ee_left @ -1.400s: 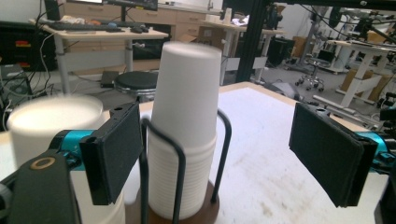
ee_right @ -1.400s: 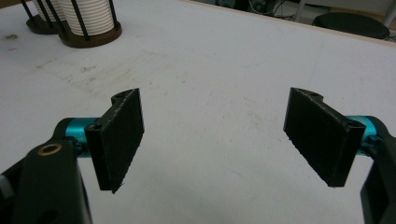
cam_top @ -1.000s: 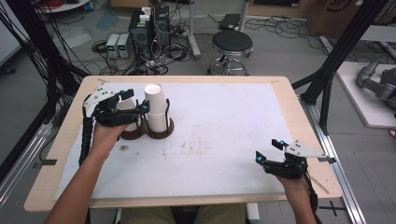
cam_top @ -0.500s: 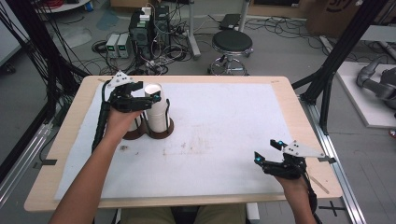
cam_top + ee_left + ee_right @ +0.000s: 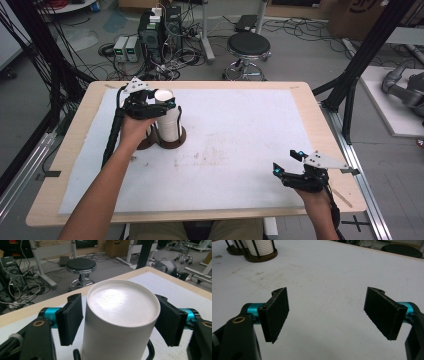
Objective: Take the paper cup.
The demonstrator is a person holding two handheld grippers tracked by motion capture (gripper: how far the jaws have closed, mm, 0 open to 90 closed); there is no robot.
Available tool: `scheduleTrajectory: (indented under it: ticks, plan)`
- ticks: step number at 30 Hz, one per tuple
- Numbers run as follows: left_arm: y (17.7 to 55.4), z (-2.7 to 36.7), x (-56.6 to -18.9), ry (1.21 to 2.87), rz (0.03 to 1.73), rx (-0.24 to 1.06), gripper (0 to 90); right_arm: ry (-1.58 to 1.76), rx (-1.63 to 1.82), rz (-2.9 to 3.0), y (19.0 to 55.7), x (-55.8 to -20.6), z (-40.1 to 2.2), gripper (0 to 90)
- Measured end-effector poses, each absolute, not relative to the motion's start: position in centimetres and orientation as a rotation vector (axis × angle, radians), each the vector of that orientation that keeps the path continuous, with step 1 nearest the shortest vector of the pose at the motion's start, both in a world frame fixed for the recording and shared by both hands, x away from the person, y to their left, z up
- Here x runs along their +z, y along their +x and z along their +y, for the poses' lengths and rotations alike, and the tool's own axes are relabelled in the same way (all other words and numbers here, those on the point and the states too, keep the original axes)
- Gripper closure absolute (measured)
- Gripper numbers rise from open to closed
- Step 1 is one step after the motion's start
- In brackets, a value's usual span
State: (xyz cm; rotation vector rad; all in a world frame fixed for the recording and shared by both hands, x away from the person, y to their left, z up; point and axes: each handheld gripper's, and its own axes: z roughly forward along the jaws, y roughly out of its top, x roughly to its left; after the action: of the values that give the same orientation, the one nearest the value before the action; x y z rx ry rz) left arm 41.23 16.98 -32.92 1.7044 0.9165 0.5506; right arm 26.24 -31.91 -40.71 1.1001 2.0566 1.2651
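My left gripper (image 5: 159, 104) sits at the far left of the table (image 5: 310, 107), and its jaws have just been closing around the top of the white cup stack (image 5: 167, 120). In the left gripper view the two black pads (image 5: 71, 318) flank the top cup (image 5: 122, 315), one on each side just below its rim; they look pressed to its wall, though on the left side I can't rule out a sliver of gap. I read it as pinching the top cup.

The stack stands upright, long axis vertical, with the flat closed end of the top cup facing up, so the cups sit mouth down. It rests in a round dark holder (image 5: 175, 141) with thin black upright rods around it. A second dark round base (image 5: 145, 144) lies just to its left, partly hidden by my left hand.

My right gripper (image 5: 290, 167) is at the near right of the table, well apart from the stack, low over the white mat (image 5: 240, 130). In the right gripper view its jaws are spread wide with bare mat between them, gripping nothing. Far off to the upper left of that view I see the ribbed cup stack (image 5: 260, 246) in its holder.
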Motion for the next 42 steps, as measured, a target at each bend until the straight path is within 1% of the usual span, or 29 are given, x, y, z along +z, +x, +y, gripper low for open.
scheduleTrajectory:
  ticks: [8, 16, 21, 25, 29, 33, 42]
  plan:
    - [41.1, 17.0, -32.2, 1.694, 0.909, 0.561, 33.1, 1.097, 1.266, 2.055, 26.3, -40.7, -31.9, 20.9]
    - [40.7, 17.1, -29.1, 1.656, 0.846, 0.611, 33.6, 1.101, 1.266, 2.06, 26.3, -40.8, -31.8, 20.9]
    - [40.3, 17.4, -27.8, 1.614, 0.832, 0.604, 33.6, 1.1, 1.267, 2.063, 26.2, -40.8, -31.8, 21.0]
    - [39.4, 17.4, -25.8, 1.556, 0.781, 0.592, 33.7, 1.103, 1.271, 2.06, 26.3, -40.7, -31.8, 20.9]
    - [38.6, 16.7, -24.2, 1.549, 0.718, 0.595, 33.7, 1.105, 1.271, 2.055, 26.2, -40.7, -31.8, 20.9]
    - [37.8, 15.6, -23.7, 1.542, 0.665, 0.562, 33.7, 1.098, 1.274, 2.052, 26.3, -40.6, -31.7, 20.9]
    - [36.1, 13.1, -24.3, 1.575, 0.528, 0.445, 33.7, 1.1, 1.281, 2.057, 26.3, -40.6, -31.6, 21.0]
